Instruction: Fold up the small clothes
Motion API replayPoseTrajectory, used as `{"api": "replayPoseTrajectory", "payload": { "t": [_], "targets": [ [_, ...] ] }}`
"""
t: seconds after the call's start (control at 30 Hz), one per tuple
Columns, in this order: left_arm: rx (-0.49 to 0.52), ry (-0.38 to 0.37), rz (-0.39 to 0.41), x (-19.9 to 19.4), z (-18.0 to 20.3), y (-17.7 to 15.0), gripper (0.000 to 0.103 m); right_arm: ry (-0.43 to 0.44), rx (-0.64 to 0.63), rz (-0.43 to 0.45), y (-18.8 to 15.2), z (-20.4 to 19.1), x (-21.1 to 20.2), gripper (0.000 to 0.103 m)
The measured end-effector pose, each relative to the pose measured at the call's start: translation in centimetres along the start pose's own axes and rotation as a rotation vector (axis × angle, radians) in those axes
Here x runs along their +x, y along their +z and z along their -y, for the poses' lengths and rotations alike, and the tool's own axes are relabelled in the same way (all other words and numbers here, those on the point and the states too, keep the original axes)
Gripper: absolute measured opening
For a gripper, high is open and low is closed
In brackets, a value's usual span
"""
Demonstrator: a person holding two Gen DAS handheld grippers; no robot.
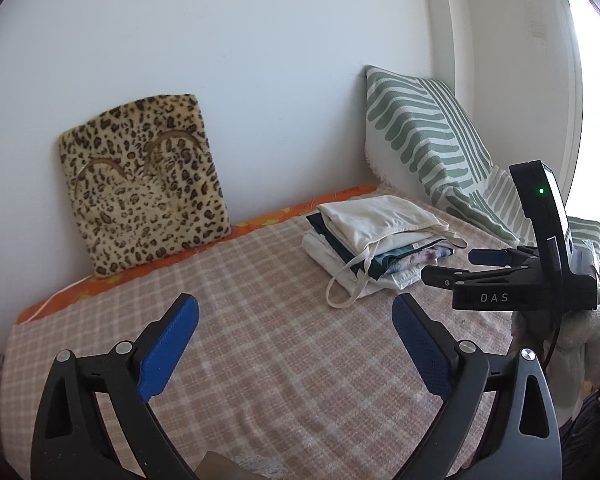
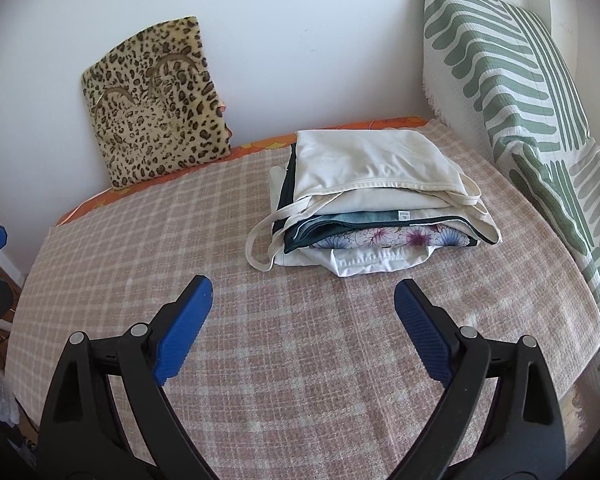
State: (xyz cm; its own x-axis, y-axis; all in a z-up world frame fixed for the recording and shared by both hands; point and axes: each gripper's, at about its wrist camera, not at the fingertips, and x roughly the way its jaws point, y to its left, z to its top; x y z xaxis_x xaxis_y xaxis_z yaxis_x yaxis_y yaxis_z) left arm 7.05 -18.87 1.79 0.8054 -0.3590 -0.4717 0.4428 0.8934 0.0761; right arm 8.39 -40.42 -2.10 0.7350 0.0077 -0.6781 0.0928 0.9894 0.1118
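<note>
A stack of folded clothes (image 2: 374, 204) lies on the checked blanket (image 2: 260, 360) covering the bed, toward the wall, a cream top uppermost with a strap looping off the front. Both the left tongs (image 1: 296, 320) and right tongs (image 2: 304, 300) hover spread wide and empty. A leopard cushion (image 2: 156, 96) and striped pillow (image 2: 512, 76) lean behind.

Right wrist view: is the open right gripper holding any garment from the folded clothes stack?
No; the right gripper is open over bare checked blanket, short of the folded clothes stack.
</note>
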Motion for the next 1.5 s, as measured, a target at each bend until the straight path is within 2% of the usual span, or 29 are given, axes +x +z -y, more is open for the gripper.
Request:
{"api": "replayPoseTrajectory", "payload": {
  "t": [0.27, 0.4, 0.8, 1.5],
  "targets": [
    [-0.028, -0.003, -0.023, 0.4, -0.5, -1.5, 0.1, -0.028, 0.081, 0.026, -1.0, 1.2, 1.2, 0.102],
    [-0.031, -0.011, -0.046, 0.8, -0.5, -2.2, 0.101, -0.055, 0.081, 0.036, -1.3, 1.3, 1.9, 0.102],
    [-0.04, -0.007, -0.064, 0.8, -0.7, -3.5, 0.101, -0.058, 0.153, 0.028, -1.7, 2.2, 3.4, 0.102],
    [-0.011, -0.019, -0.079, 0.8, 0.4, -4.8, 0.101, -0.056, 0.184, 0.043, -1.5, 2.6, 3.2, 0.102]
  ]
}}
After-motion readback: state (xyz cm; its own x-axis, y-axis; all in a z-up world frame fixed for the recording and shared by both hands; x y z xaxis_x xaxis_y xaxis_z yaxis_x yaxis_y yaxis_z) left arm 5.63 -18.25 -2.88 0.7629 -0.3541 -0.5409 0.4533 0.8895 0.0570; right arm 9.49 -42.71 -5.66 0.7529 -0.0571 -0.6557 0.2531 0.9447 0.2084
